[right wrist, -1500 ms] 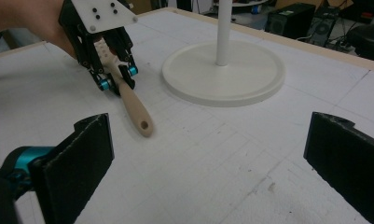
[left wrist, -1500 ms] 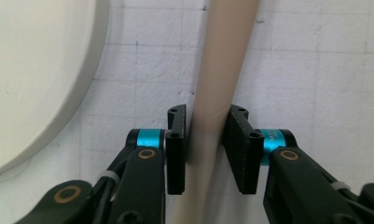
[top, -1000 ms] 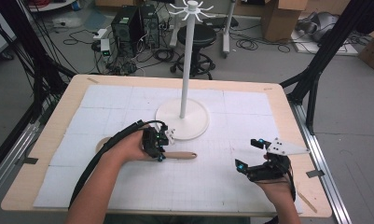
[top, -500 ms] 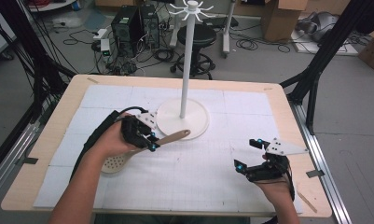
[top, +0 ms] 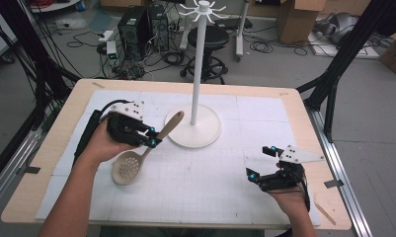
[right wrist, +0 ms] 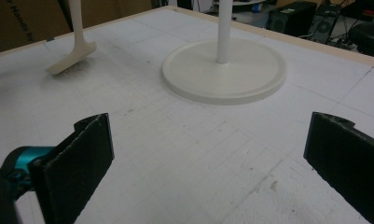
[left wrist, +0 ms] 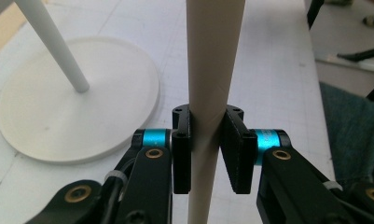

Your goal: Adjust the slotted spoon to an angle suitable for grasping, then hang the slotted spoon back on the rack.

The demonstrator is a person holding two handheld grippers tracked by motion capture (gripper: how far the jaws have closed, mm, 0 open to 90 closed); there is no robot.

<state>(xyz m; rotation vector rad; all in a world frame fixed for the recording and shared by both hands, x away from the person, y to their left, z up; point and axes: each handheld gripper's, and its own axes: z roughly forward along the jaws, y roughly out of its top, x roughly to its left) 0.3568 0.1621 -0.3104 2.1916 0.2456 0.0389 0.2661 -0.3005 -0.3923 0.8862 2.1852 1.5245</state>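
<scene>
At centre left of the high view the left gripper [top: 153,140] clamps the slotted spoon [top: 141,153] mid-handle, so it may pivot and slip, while the right gripper [top: 264,162] waits open.

On my bench [top: 264,106] the stand [top: 194,129] sits at centre. The spoon [top: 145,153] lies at its 8 o'clock, my left tool [top: 152,138] on its handle; my right tool [top: 263,163] waits at 4 o'clock.
</scene>
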